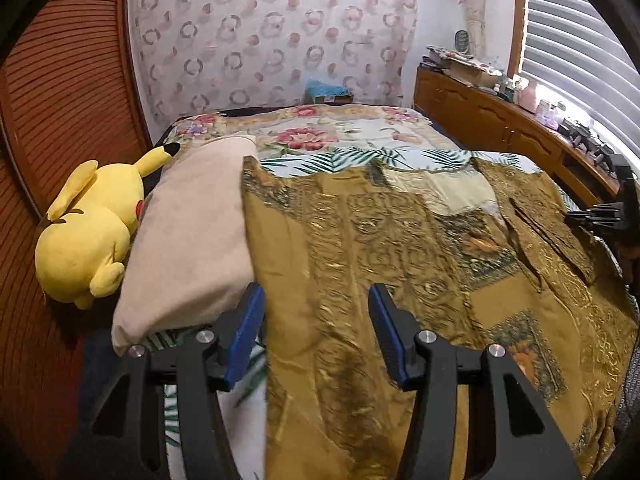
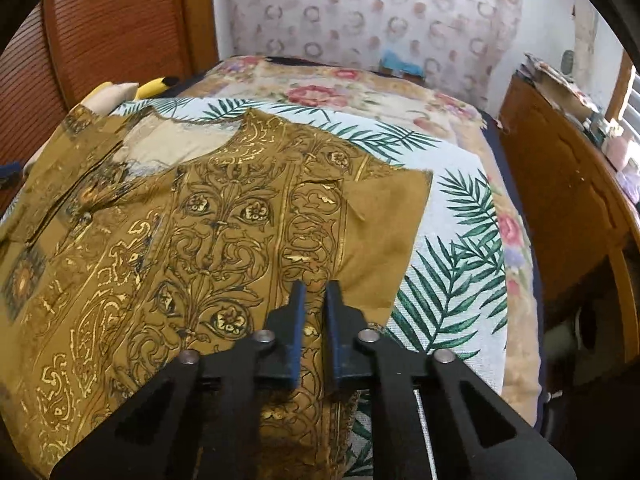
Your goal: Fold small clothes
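Palm-leaf sheet [image 2: 452, 240] under ochre garment [image 2: 200, 220], right gripper [image 2: 316, 292] pinching it, left gripper [image 1: 316, 300] spread.

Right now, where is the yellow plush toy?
In the left wrist view the yellow plush toy lies at the left edge of the bed, against the beige pillow, next to the wooden slatted wall.

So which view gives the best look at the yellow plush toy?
The left wrist view. There the yellow plush toy shows nearly whole, lying beside the beige pillow at the bed's left edge. The right wrist view catches only a black-tipped yellow ear poking out behind the pillow, far back left.
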Tool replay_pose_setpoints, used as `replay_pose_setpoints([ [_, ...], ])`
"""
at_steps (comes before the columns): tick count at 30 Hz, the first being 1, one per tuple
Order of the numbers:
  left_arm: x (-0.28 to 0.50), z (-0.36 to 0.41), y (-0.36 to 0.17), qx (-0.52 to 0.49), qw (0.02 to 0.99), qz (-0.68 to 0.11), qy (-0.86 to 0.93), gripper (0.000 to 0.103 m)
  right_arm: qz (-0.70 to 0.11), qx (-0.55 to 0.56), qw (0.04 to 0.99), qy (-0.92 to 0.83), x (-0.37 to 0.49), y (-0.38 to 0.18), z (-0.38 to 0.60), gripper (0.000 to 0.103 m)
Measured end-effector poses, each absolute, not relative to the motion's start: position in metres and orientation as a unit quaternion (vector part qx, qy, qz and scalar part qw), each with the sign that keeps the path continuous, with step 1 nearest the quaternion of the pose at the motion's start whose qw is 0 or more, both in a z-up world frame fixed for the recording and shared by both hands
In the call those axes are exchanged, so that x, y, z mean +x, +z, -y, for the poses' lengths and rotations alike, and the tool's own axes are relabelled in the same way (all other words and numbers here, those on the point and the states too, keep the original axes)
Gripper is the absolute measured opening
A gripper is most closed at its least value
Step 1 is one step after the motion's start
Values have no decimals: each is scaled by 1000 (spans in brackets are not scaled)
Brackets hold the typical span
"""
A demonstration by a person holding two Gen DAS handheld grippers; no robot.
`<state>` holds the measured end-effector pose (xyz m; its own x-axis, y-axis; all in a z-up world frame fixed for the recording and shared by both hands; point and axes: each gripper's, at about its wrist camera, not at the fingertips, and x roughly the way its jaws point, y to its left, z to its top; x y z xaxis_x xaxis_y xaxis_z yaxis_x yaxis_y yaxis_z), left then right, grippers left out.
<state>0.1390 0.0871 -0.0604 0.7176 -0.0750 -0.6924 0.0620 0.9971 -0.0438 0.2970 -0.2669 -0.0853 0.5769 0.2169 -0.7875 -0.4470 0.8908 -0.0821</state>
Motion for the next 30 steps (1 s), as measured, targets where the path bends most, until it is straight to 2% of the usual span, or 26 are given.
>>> replay_pose_setpoints([
  [7, 144, -96, -66, -11, 925, -378, -28, 53, -387, -133, 898, 164, 293, -60, 292, 0],
  [13, 159, -106, -68, -19, 924, -380, -23, 53, -394, -105, 903, 133, 302, -55, 314, 0],
  [16, 173, -114, -67, -21, 924, -381, -27, 53, -394, -94, 905, 127, 307, -58, 310, 13],
  [17, 178, -117, -67, -22, 924, -381, -27, 53, -395, -93, 905, 128, 309, -59, 308, 24],
  [19, 186, -121, -67, -20, 923, -383, -23, 52, -400, -94, 903, 124, 316, -65, 303, 40],
  [24, 207, -127, -70, -24, 919, -393, -30, 47, -420, -87, 896, 115, 334, -81, 300, 43],
  [30, 232, -127, -75, -31, 911, -408, -47, 41, -423, -59, 897, 115, 349, -83, 308, 51],
])
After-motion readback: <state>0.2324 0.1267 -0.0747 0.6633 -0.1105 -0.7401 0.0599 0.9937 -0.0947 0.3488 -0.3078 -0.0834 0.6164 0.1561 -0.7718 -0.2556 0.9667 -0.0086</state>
